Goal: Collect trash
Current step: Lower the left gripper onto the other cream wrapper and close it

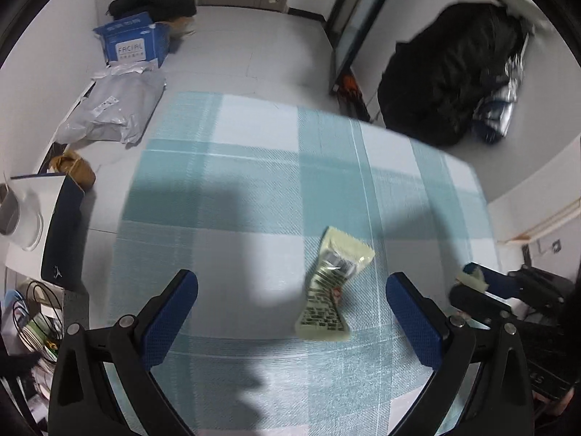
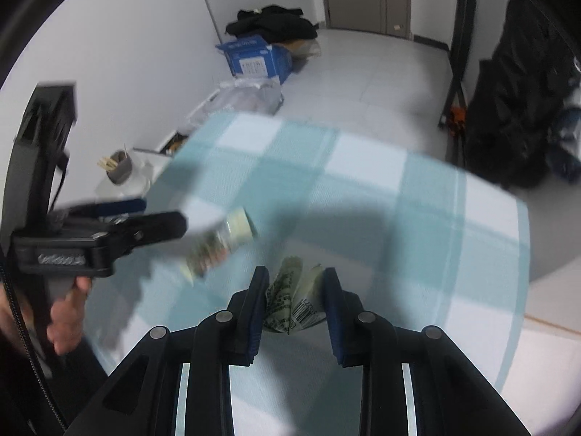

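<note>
The right gripper [image 2: 294, 301] is clamped on a crumpled, pale-green printed wrapper [image 2: 290, 305]. The left gripper [image 1: 290, 312] stands wide apart above the checked woven tablecloth [image 1: 254, 181], where a second crinkled wrapper [image 1: 332, 287] lies flat between its fingers.

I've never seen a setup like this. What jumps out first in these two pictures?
Probably the pale green wrapper lying on the teal checked tablecloth, just ahead of the wide-open left gripper. Next, the right gripper has a second crumpled wrapper pinched between its blue pads. Beyond the table, a blue box sits on the floor by the wall.
</note>
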